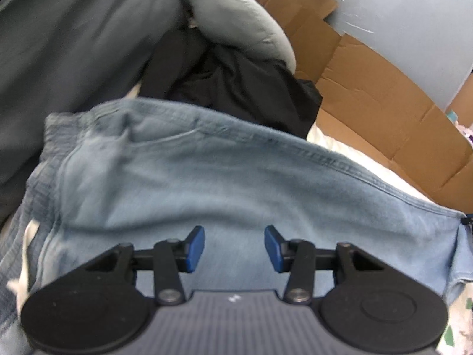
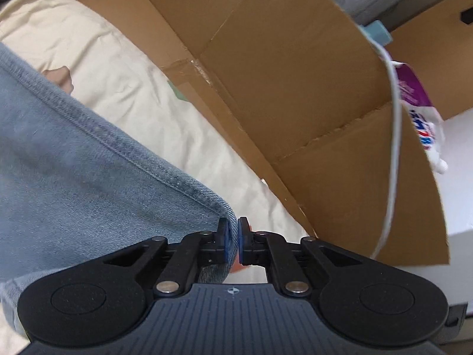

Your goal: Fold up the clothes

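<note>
The light-blue jeans (image 1: 236, 183) lie spread across a cream bed sheet (image 2: 124, 82), filling the middle of the left wrist view, with the stitched side seam running from 10 o'clock down to 4 o'clock. The right hand-held gripper (image 2: 232, 241) has its blue pads nearly together at the denim's corner; a fold of cloth seems pinched between them, though the sliver of gap makes that a judgement. The left hand-held gripper (image 1: 234, 248) hangs over the middle of the fabric with its pads well apart, holding nothing.

Beyond the jeans, a black garment (image 1: 236, 88) sits at 12 o'clock, a grey pillow-like bundle (image 1: 236, 17) behind it, and flattened cardboard (image 2: 289, 94) runs along the bed from 1 to 4 o'clock.

The step looks like an early fold: one corner taken, the other not yet. Next, the left needs to close on an edge or matching corner so both can carry the cloth over evenly.
</note>
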### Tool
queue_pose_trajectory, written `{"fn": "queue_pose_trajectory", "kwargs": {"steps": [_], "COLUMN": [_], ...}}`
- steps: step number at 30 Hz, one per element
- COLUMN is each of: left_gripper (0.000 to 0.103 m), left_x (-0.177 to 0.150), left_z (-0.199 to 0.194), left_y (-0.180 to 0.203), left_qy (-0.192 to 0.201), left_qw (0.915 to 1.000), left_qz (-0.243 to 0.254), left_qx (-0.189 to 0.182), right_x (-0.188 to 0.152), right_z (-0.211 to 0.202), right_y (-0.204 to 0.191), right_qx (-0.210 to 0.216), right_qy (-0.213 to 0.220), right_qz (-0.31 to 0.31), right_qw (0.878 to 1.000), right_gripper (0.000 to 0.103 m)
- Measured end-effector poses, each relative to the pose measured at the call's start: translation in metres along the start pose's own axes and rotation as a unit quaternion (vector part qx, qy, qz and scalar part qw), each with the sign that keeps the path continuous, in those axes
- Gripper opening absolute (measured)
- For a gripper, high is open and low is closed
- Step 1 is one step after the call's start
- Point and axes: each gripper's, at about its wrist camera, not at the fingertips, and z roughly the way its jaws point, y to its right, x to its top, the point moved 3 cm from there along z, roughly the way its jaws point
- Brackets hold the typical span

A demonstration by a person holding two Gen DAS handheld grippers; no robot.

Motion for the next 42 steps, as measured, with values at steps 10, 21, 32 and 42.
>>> {"fn": "queue_pose_trajectory", "kwargs": {"steps": [10,21,32,42], "left_gripper": [0.046,0.040,0.042,0.039], "left_x": [0.034,0.049,0.046,-0.018], "left_z": [0.055,0.100,0.114,0.030], "left_y": [0.044,0.087,0.101,0.108], "left_qy": [-0.015,-0.024,-0.015,0.024], "left_qw": [0.9978,0.9909,0.9842,0.9893], "left_qz": [0.057,0.104,0.137,0.133], "left_qx": [0.029,0.081,0.111,0.055], "right_x": [-0.009,-0.036,-0.115,-0.128], "right_z": [-0.011,-0.048,-0.057,-0.049], "right_y": [0.033,0.076,0.030,-0.010], "right_qx": [0.046,0.143,0.196,0.193], "right_qy": [0.036,0.096,0.093,0.065], "right_qz": [0.068,0.208,0.339,0.323], "right_qw": [0.996,0.963,0.915,0.924], "right_gripper": [0.041,0.045,0.048,0.055]}}
